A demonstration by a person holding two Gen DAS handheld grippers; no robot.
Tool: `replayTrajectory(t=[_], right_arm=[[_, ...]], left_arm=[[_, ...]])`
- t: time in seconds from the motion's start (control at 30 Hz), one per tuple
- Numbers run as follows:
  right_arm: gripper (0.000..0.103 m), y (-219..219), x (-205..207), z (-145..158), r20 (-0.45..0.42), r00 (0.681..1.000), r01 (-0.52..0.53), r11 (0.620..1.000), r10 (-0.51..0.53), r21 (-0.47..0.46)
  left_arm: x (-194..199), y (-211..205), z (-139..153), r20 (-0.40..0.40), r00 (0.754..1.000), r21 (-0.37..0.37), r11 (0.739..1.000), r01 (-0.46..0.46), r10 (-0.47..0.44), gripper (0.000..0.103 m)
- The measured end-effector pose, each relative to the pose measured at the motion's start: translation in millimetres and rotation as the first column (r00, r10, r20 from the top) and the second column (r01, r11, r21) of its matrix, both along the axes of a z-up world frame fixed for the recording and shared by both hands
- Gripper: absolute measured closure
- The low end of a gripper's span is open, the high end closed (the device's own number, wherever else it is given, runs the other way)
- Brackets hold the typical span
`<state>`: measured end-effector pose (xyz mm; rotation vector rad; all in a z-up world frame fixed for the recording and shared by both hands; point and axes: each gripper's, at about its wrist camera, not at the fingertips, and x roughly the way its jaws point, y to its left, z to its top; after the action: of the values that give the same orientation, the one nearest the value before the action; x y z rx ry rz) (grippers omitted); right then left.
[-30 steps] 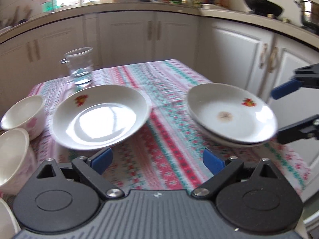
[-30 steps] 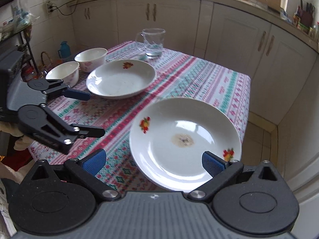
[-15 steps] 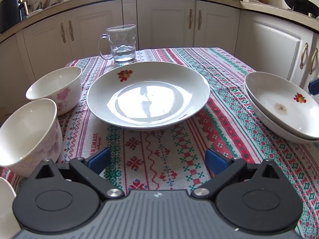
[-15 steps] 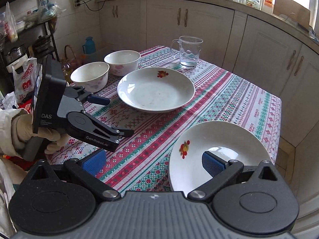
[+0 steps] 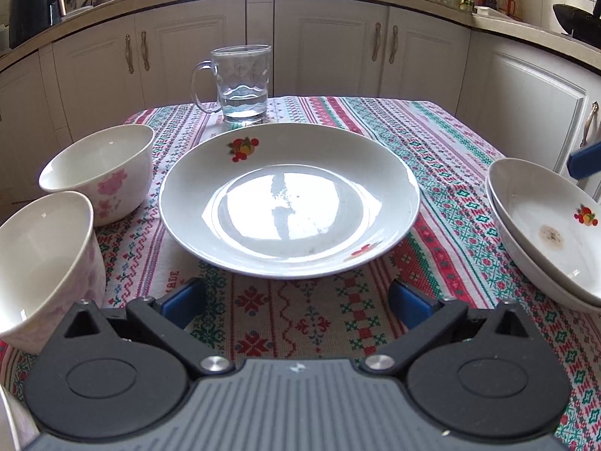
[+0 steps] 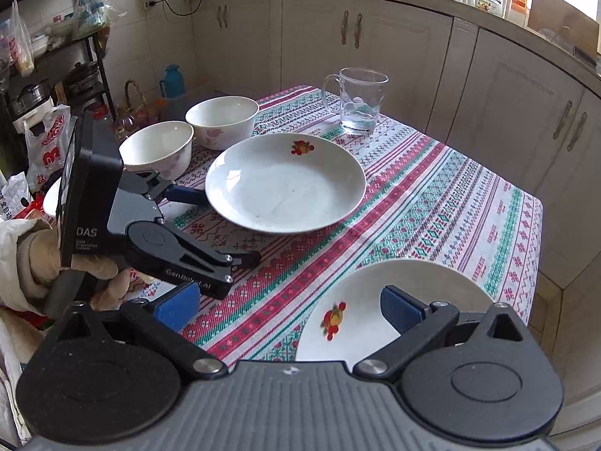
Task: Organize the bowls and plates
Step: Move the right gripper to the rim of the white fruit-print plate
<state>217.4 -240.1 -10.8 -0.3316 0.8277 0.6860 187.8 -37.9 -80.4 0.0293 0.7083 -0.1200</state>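
A single white plate with fruit prints lies mid-table, also in the right wrist view. Two stacked plates sit at the right table edge, below my right gripper, which is open and empty above the top plate. Two white bowls with pink flowers stand at the left, also in the right wrist view. My left gripper is open and empty, level with the table just before the single plate; it shows in the right wrist view.
A glass mug with some water stands at the far side of the patterned tablecloth. White cabinets ring the table. A rack with pots and bags stands left of the table. Another white rim shows at my lower left.
My left gripper has swung left to face the single plate and moved close to it. My right gripper has backed off from the stacked plates and risen, staying open.
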Motion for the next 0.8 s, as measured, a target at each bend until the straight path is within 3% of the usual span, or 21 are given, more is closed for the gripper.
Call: replayTrajectory(t=[0.4, 0.8], right_arm=[[0.0, 26.6, 55.4, 11.4, -0.023, 0.995, -0.1, 0.994, 0.099, -0.033], [0.0, 57.8, 130.1, -11.5, -0.1, 0.978, -0.191, 0.98, 0.185, -0.051]], left_arm=[[17.1, 0.3, 2.0, -0.037, 0.999, 0.006, 0.999, -0.033, 0.033, 0.0], [21.2, 2.5, -0.5, 0.004, 1.0, -0.004, 1.0, 0.004, -0.004, 0.0]])
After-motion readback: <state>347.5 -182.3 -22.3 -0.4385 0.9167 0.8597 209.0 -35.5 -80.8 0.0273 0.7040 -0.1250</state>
